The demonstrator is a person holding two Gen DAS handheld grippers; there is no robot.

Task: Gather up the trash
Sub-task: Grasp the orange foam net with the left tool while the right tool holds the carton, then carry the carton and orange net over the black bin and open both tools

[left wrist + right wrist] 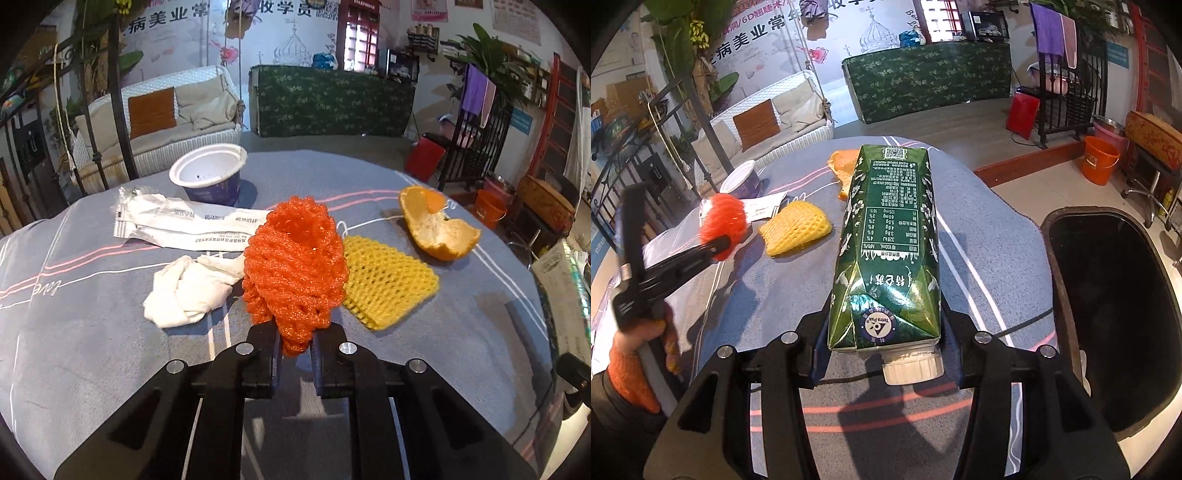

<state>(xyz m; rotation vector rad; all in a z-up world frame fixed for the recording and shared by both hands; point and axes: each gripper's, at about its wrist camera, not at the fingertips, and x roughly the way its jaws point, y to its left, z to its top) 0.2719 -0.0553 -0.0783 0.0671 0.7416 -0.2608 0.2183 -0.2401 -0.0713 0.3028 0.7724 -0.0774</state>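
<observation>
My left gripper (294, 338) is shut on an orange foam fruit net (295, 266) and holds it above the grey tablecloth (92, 369); it also shows in the right wrist view (718, 243) with the net (724, 221). My right gripper (884, 332) is shut on a green milk carton (890, 240) with a white cap, held above the table. On the cloth lie a yellow foam net (388, 280), an orange peel (436, 229), a crumpled white tissue (188, 288), a white wrapper (184, 221) and an empty purple yogurt cup (210, 173).
A black trash bin (1115, 314) stands open beside the table at the right. Beyond the table are a wicker swing sofa (166, 118), a green-covered counter (332, 99), a red box (424, 157) and an orange bucket (1099, 160).
</observation>
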